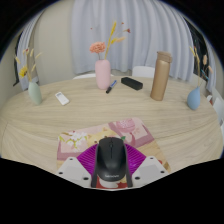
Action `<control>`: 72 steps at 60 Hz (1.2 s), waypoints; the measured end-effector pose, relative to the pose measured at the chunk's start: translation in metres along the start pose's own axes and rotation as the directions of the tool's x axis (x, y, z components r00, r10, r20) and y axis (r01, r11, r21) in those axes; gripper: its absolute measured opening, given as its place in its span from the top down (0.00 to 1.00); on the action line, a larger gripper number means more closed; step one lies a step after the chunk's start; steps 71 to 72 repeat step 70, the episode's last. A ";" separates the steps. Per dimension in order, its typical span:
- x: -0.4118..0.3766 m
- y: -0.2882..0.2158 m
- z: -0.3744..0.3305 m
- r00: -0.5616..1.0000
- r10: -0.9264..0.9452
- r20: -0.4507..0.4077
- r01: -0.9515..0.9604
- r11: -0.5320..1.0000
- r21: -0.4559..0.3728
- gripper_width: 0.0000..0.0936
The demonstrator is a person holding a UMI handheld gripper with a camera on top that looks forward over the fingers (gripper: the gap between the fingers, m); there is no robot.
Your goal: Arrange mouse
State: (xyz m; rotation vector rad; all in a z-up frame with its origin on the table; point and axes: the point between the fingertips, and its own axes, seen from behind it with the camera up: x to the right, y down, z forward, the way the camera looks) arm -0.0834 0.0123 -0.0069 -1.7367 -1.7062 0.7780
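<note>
Sitting between the two fingers of the gripper [110,172] is a black computer mouse with a scroll wheel [110,157], its rounded back facing the camera and its front pointing away across the table. The magenta pads [88,162] on the inner faces of the fingers stand close at either side of the mouse, so the fingers are set narrow about it; whether they actually press on its sides or leave a thin gap cannot be told from this view.

Just ahead of the fingers, a pink rectangular mat with a floral print [128,129] lies on the light wooden tabletop [60,115], and the nose of the mouse reaches over its near edge.

Well beyond the fingers, a row of things stands along the far side of the table. Near the middle is a pink ceramic vase holding an orange flower [102,72], with a small dark pen-like object [111,87] lying just beside its foot. Near that lies a black rectangular remote-like object [132,83], and further along stands a tall brown cylindrical bottle [160,75]. A pale blue vase [194,97] stands at one end of the row, and a pale green vase with dried stems [34,91] at the other, with a small white flat object [62,98] lying near it. Grey curtains [125,30] hang behind the table.
</note>
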 end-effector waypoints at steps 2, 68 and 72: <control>0.000 0.000 0.002 1.000 -0.013 -0.014 0.013 1.000 0.011 0.54; 0.132 0.100 -0.288 0.993 0.027 -0.114 -0.031 0.999 -0.031 0.08; 0.133 0.105 -0.292 0.994 0.020 -0.107 -0.025 0.999 -0.041 0.09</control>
